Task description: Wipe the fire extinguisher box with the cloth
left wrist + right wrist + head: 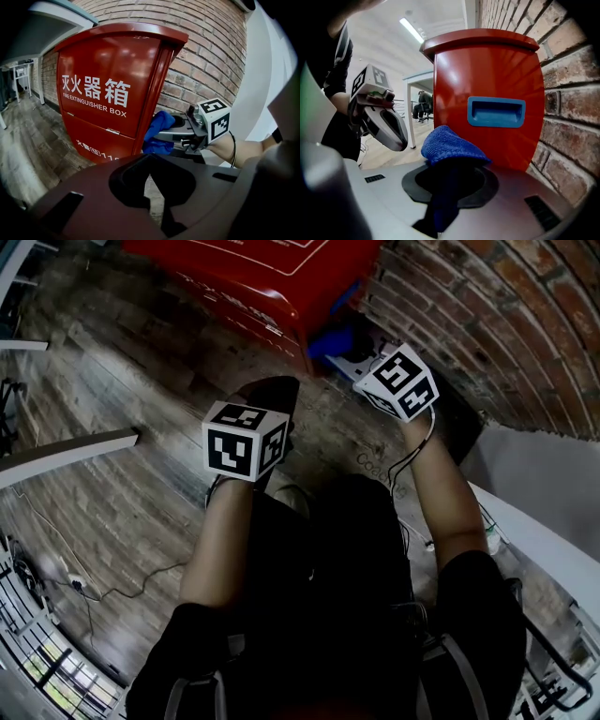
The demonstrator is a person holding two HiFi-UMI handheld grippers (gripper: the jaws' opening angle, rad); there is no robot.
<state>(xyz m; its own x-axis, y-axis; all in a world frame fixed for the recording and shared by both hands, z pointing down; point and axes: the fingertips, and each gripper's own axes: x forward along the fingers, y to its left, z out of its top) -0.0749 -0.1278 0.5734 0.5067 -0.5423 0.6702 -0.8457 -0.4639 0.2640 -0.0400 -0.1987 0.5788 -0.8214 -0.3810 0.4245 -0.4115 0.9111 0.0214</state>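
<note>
The red fire extinguisher box (108,89) stands against a brick wall, white lettering on its front. Its side panel (487,75) carries a blue recessed handle (495,112). My right gripper (450,180) is shut on a blue cloth (450,147), and the cloth (157,131) sits at the box's side, low down near its front corner. From above, the cloth (339,341) shows just under the box (262,273), ahead of the right gripper (354,360). My left gripper (279,390) hangs in front of the box, jaws together and holding nothing (152,183).
The brick wall (487,315) runs along the right, with a white panel (544,474) nearer me. The floor (112,381) is wood plank, and a cable (112,594) trails across it at the left. A white table leg (411,112) stands behind the box.
</note>
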